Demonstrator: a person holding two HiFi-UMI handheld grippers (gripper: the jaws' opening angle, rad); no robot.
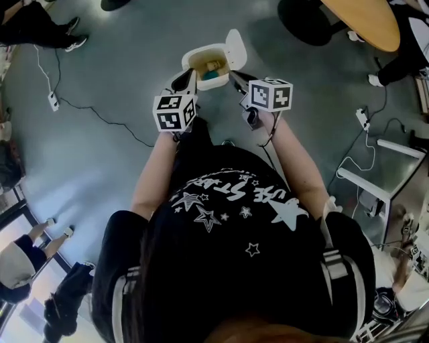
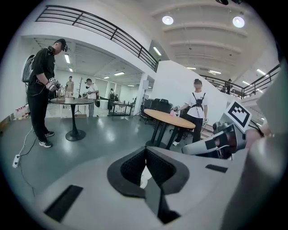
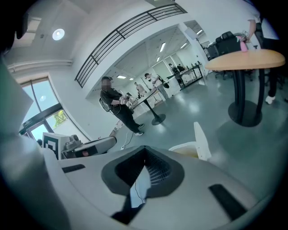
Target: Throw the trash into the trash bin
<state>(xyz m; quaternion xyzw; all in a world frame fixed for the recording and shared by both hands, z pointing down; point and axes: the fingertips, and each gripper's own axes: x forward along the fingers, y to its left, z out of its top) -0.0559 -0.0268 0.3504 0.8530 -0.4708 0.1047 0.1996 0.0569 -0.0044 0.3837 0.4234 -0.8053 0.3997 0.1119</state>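
A white trash bin [image 1: 198,53] stands on the grey floor just ahead of me, its lid [image 1: 236,45] flipped up and back. Teal trash [image 1: 213,74] lies inside it. My left gripper [image 1: 188,78] hangs at the bin's near left rim and my right gripper [image 1: 236,78] at its near right rim. In both gripper views the jaws meet at the tips with nothing between them: left gripper [image 2: 145,151], right gripper [image 3: 145,160]. The right gripper view shows the bin [image 3: 187,148] close behind the jaws.
A round wooden table [image 1: 365,20] stands at the far right. A power strip with cable [image 1: 52,100] lies on the floor at left, and a metal frame [image 1: 375,181] sits at right. People stand around, one by a table [image 2: 196,108], another at left [image 2: 41,85].
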